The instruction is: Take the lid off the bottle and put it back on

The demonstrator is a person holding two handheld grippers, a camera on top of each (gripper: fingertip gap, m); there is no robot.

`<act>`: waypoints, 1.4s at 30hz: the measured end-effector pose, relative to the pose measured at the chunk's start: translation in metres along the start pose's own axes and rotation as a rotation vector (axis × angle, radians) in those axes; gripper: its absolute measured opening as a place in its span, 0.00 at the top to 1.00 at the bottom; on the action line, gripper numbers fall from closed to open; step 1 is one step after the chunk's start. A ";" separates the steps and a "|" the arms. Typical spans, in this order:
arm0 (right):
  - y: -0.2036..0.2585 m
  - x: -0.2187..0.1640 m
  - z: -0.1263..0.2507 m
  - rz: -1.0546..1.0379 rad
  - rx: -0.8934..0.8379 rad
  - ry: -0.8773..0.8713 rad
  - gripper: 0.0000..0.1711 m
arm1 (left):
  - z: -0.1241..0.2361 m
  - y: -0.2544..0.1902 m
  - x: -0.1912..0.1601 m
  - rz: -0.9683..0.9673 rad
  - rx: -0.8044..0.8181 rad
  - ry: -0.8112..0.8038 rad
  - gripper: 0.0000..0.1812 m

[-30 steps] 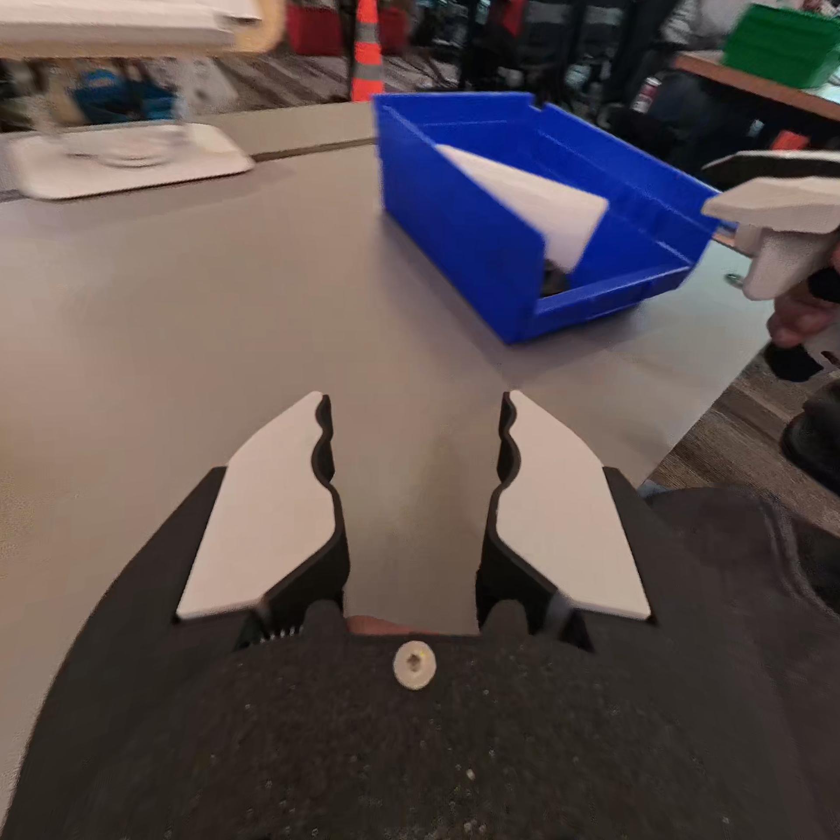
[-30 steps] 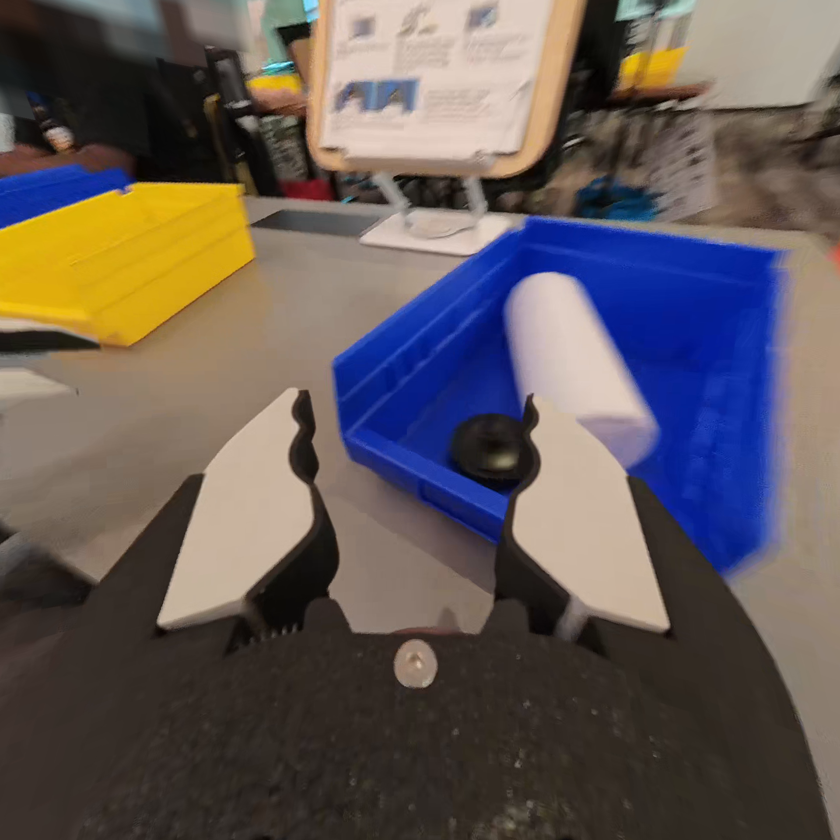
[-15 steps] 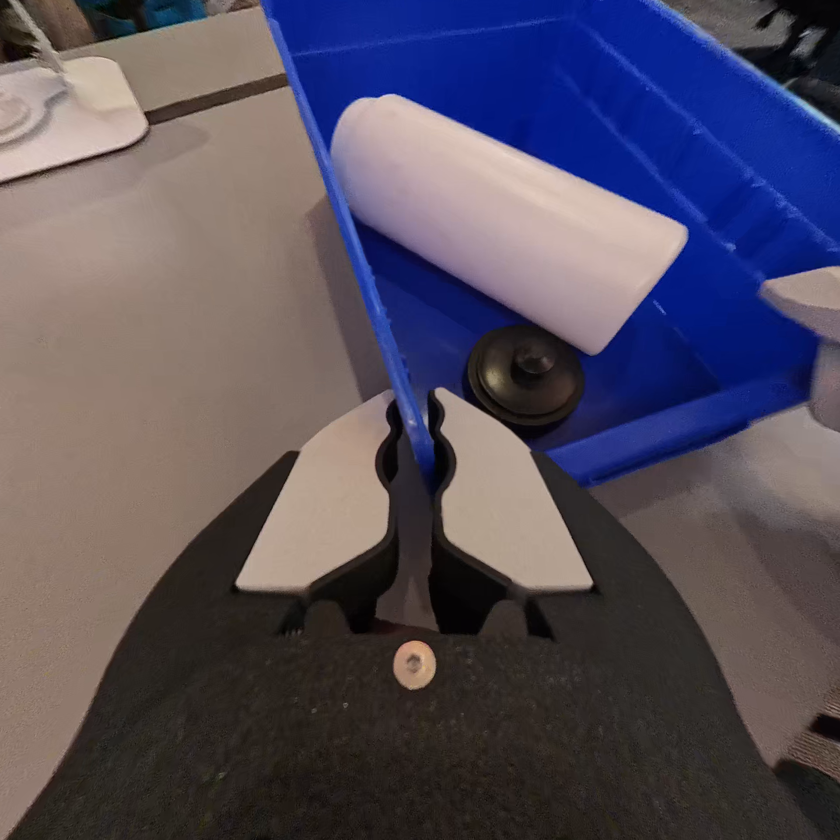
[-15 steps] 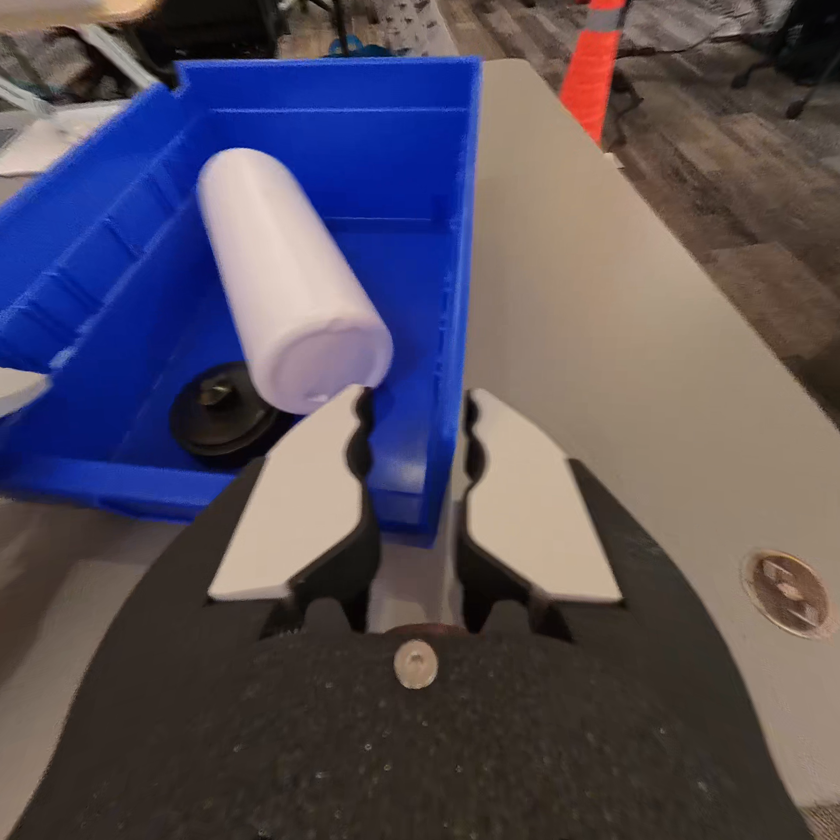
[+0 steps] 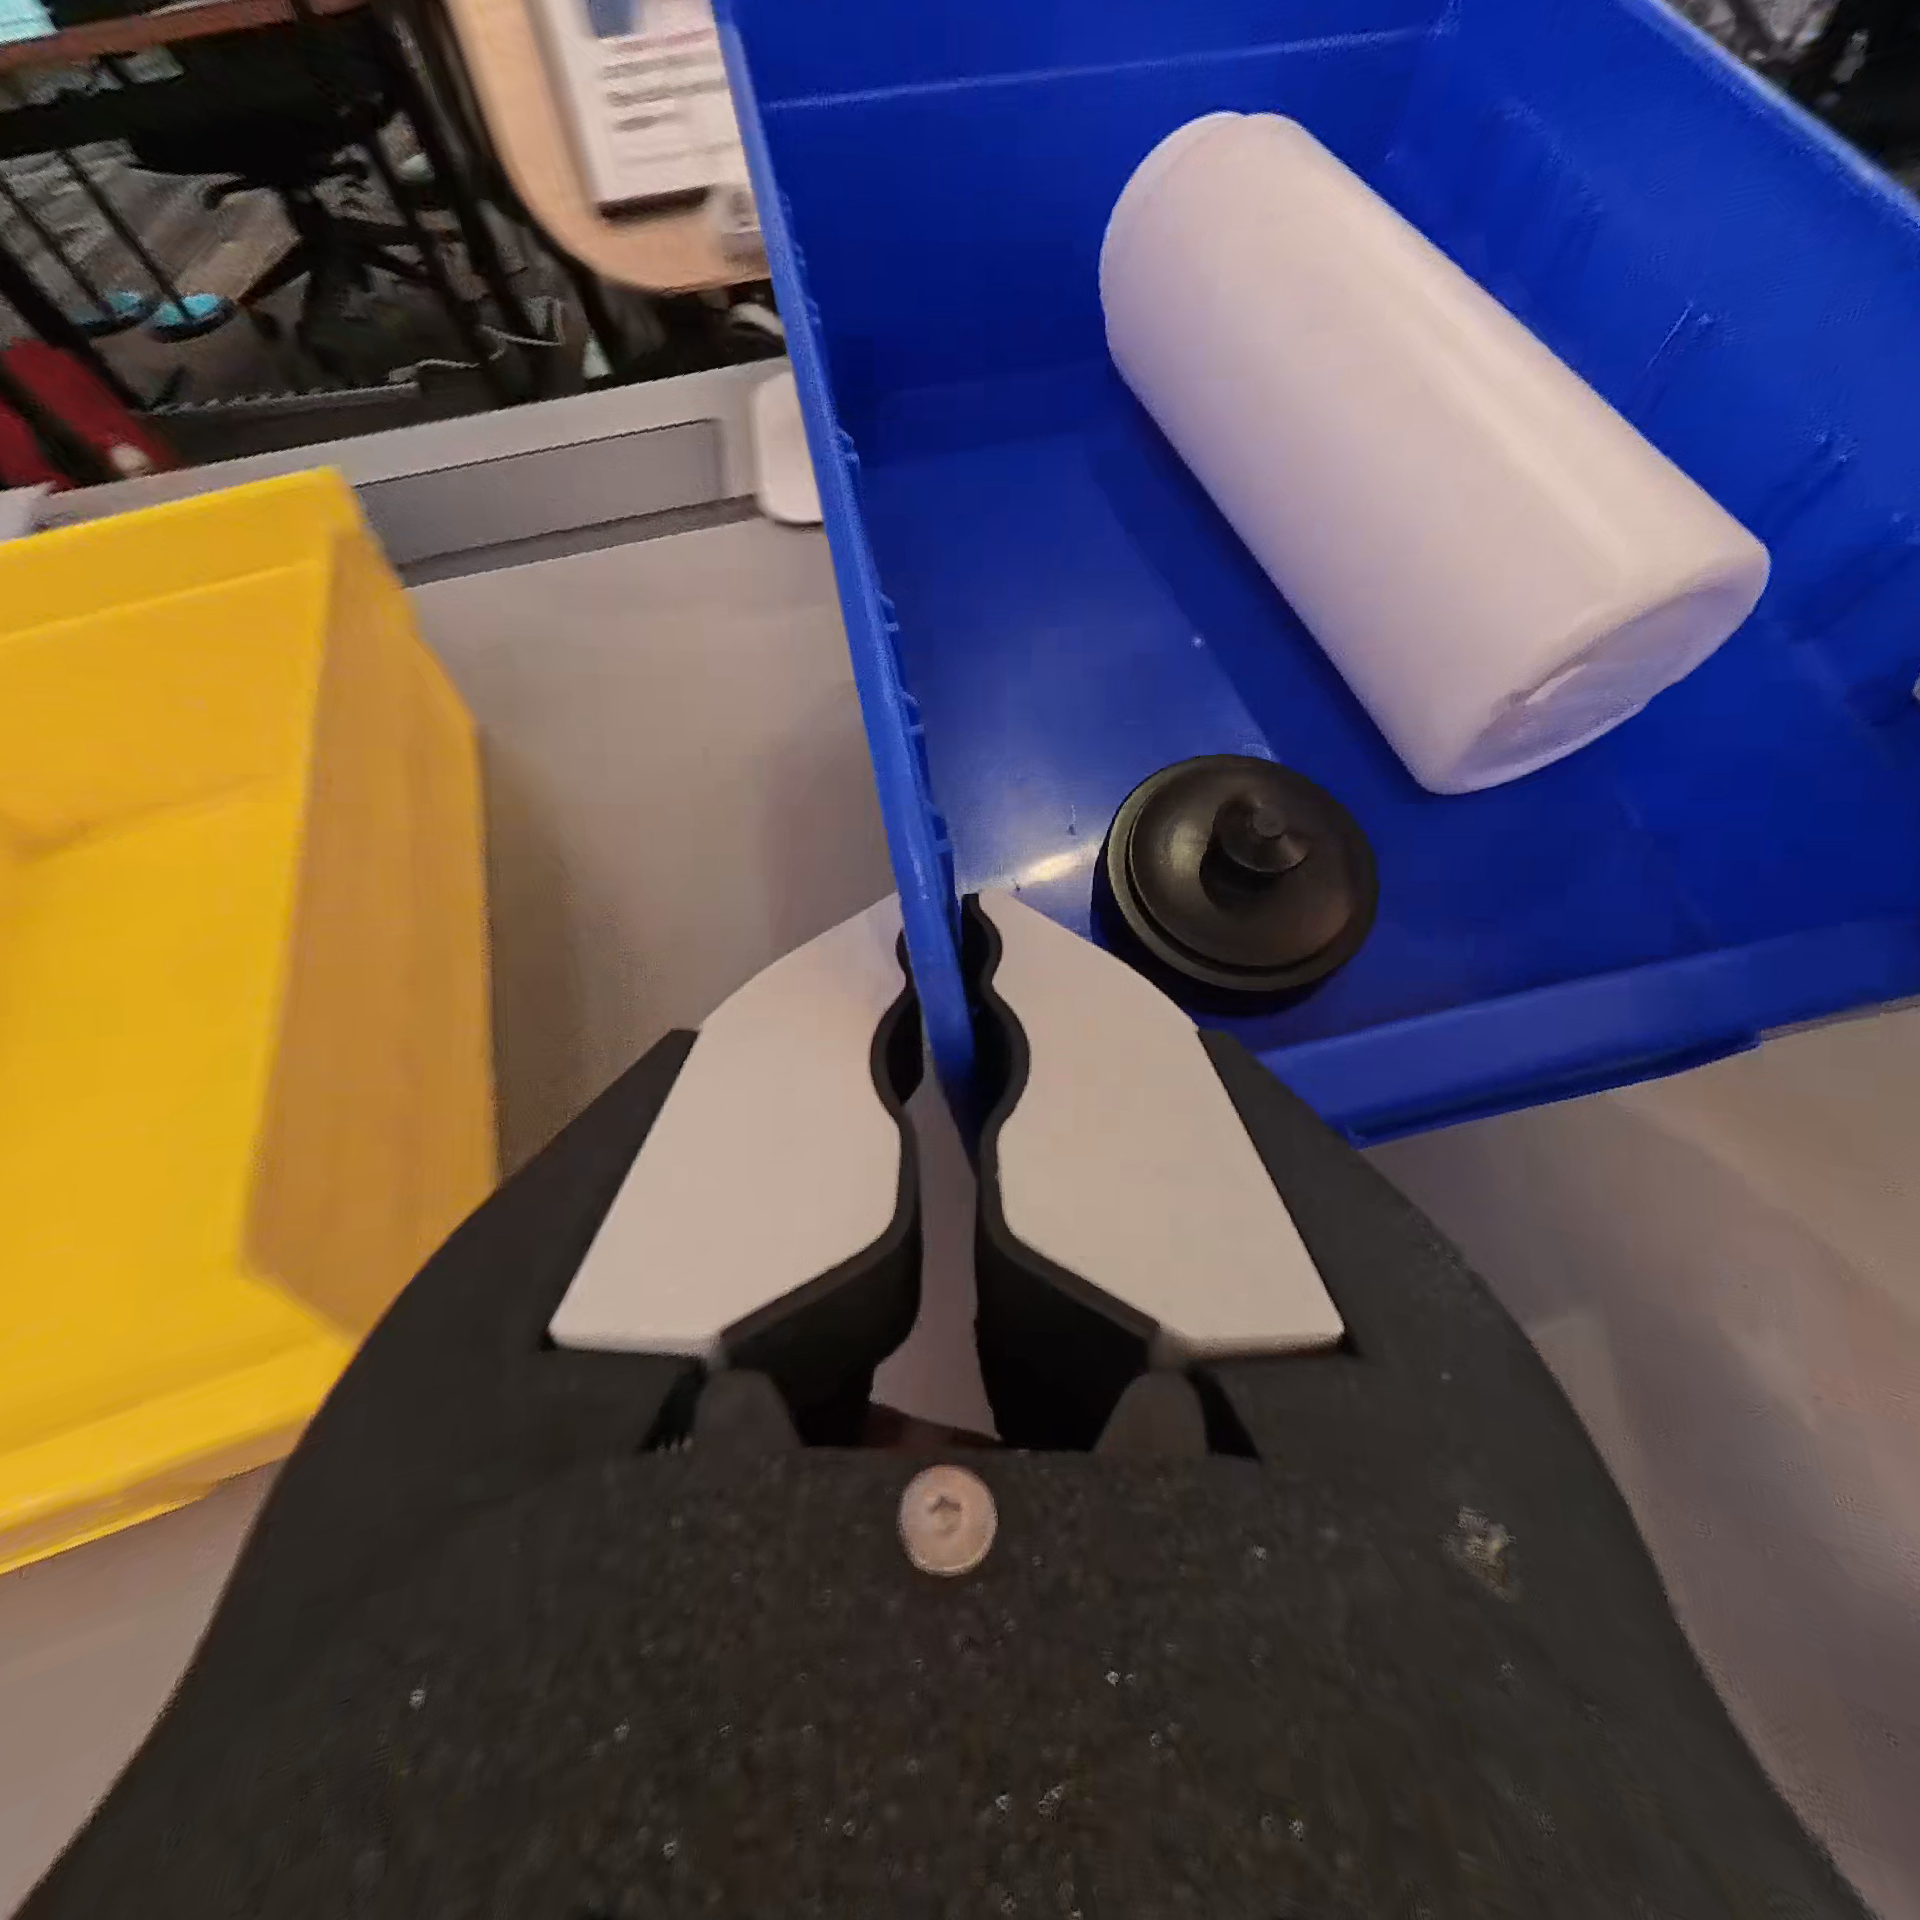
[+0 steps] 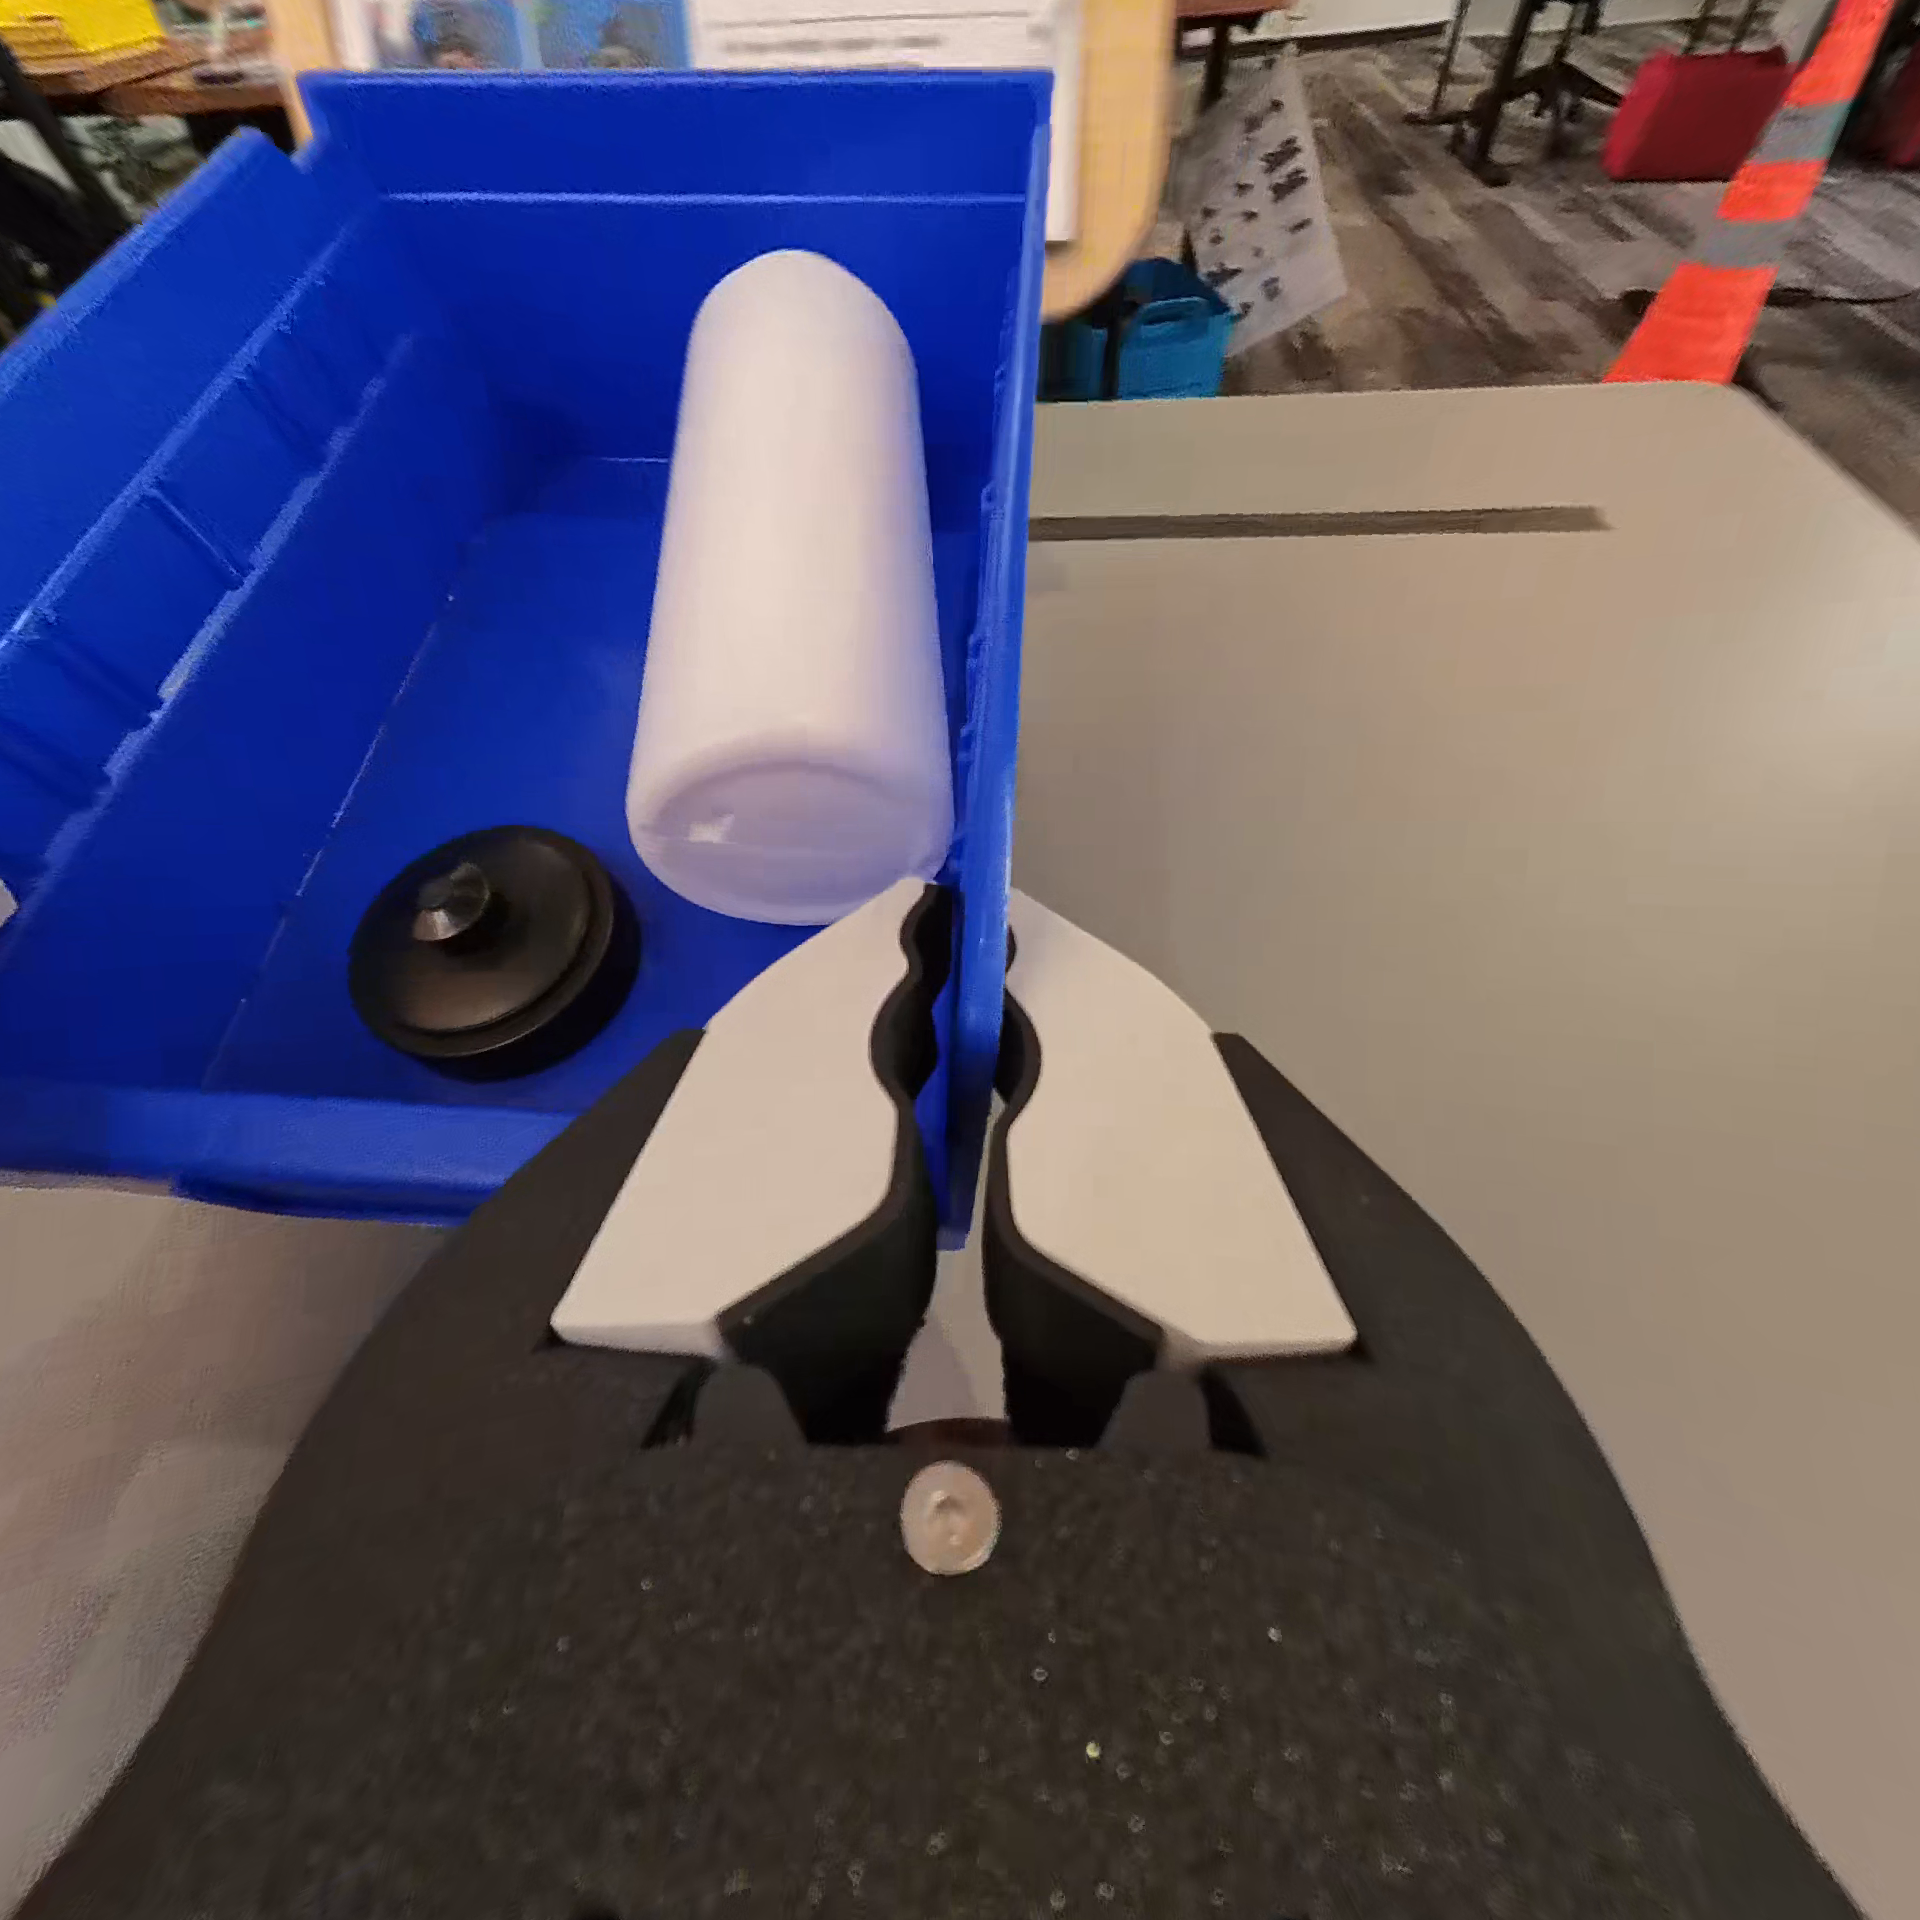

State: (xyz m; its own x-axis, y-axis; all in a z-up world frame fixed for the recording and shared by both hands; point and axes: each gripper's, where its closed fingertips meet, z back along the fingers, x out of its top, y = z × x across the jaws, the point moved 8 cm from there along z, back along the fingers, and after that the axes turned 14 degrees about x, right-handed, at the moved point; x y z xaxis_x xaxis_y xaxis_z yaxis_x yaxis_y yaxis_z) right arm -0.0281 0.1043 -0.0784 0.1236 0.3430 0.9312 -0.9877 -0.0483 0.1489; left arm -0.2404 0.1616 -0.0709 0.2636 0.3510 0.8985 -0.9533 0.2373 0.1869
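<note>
Grippers clamp opposite walls of our blue bin [image 5: 1039, 208]: left gripper [image 5: 943, 925] one side, right gripper [image 6: 961, 914] the other. Inside lie the white bottle [image 5: 1392, 457] and, just beside it, its black lid [image 5: 1242, 883]; a yellow bin [image 5: 187, 883] shares the counter [image 6: 1455, 831].

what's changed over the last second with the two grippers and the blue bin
Both grippers went from open above the table to shut on the blue bin: the left gripper clamps its left wall, the right gripper its right wall. The white bottle and the black lid stay lying inside, apart.
</note>
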 end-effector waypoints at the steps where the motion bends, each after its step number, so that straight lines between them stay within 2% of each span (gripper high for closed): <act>1: 0.014 -0.001 -0.011 -0.002 0.018 0.002 0.97 | -0.004 0.016 -0.004 0.003 0.007 0.009 0.98; 6: 0.062 -0.012 -0.056 -0.016 0.070 0.058 0.97 | -0.028 0.067 -0.028 0.026 0.023 0.064 0.98; 11: 0.075 -0.030 -0.076 -0.006 0.066 0.126 0.96 | -0.040 0.075 -0.052 0.017 -0.006 0.136 0.96; 12: 0.075 -0.030 -0.076 0.001 0.089 0.111 0.92 | -0.038 0.075 -0.054 0.030 -0.026 0.111 0.95; 13: 0.076 -0.030 -0.077 0.006 0.111 0.104 0.88 | -0.034 0.073 -0.057 0.021 -0.041 0.099 0.92; 17: 0.078 -0.028 -0.065 0.064 0.227 0.117 0.77 | 0.007 0.066 -0.053 0.018 -0.088 0.024 0.68; 18: 0.076 -0.026 -0.058 0.072 0.236 0.095 0.76 | 0.023 0.070 -0.052 0.040 -0.103 -0.001 0.67; 19: 0.074 -0.022 -0.051 0.082 0.253 0.052 0.76 | 0.038 0.077 -0.053 0.064 -0.113 -0.007 0.75; 20: 0.075 -0.017 -0.043 0.103 0.310 0.010 0.74 | 0.051 0.089 -0.055 0.091 -0.096 0.007 0.79; 21: 0.078 -0.011 -0.037 0.132 0.378 -0.021 0.67 | 0.062 0.106 -0.058 0.122 -0.073 0.016 0.75; 22: 0.082 -0.005 -0.030 0.165 0.427 -0.053 0.63 | 0.071 0.126 -0.063 0.154 -0.049 0.024 0.71; 24: 0.097 0.004 -0.018 0.259 0.504 -0.134 0.66 | 0.081 0.173 -0.079 0.213 0.022 0.056 0.65; 27: 0.131 0.004 -0.006 0.413 0.569 -0.196 0.65 | 0.079 0.244 -0.098 0.274 0.128 0.086 0.64; 29: 0.163 -0.006 -0.005 0.460 0.670 -0.172 0.63 | 0.065 0.273 -0.096 0.275 0.151 0.101 0.62; 33: 0.218 -0.047 -0.007 0.463 0.754 -0.136 0.58 | 0.012 0.302 -0.089 0.198 0.230 0.146 0.74; 35: 0.237 -0.069 -0.005 0.496 0.778 -0.076 0.59 | -0.017 0.309 -0.091 0.176 0.243 0.199 0.77; 36: 0.245 -0.077 -0.003 0.512 0.792 -0.051 0.58 | -0.028 0.311 -0.094 0.180 0.229 0.217 0.85; 37: 0.252 -0.082 -0.001 0.523 0.798 -0.038 0.57 | -0.034 0.311 -0.096 0.194 0.195 0.217 0.98; 39: 0.260 -0.087 -0.001 0.523 0.779 0.010 0.58 | -0.034 0.312 -0.097 0.246 0.166 0.208 0.99; 42: 0.265 -0.083 -0.011 0.491 0.695 0.094 0.58 | -0.010 0.301 -0.105 0.183 0.201 0.220 0.98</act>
State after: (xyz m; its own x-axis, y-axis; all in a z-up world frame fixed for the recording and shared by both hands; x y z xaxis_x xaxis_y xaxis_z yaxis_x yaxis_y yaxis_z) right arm -0.3012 0.0734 -0.1202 -0.3412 0.2077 0.9167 -0.6401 -0.7655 -0.0649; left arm -0.5533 0.2053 -0.1128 0.0898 0.5635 0.8212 -0.9919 -0.0236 0.1246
